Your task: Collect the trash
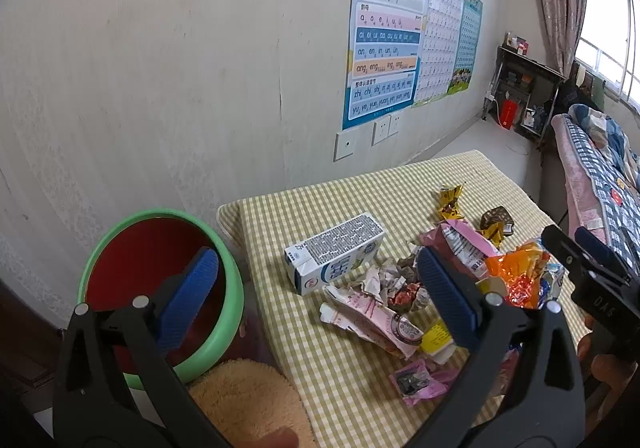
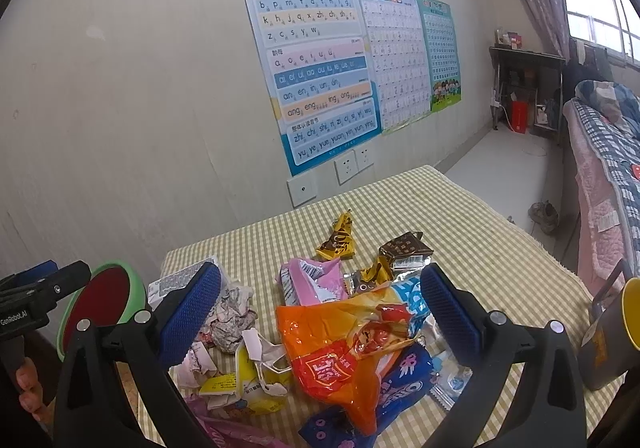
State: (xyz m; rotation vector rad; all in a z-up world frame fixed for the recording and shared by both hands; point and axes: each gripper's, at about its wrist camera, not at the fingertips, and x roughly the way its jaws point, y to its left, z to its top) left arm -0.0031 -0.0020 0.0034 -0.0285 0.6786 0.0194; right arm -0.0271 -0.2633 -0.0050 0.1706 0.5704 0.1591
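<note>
Both your grippers, left (image 1: 316,296) and right (image 2: 320,312), wide open, holding nothing. Orange bag (image 2: 340,348) slippery; may slide out. Bin (image 1: 224,272) sits off table edge; trash may miss.

the left black two-finger gripper with blue ribbed pads (image 1: 318,298) is hanging with its jaws wide apart, holding nothing. the right black two-finger gripper with blue ribbed pads (image 2: 320,312) is also standing wide open and empty. bare fingers (image 2: 30,388) are gripping the left gripper's handle.
</note>
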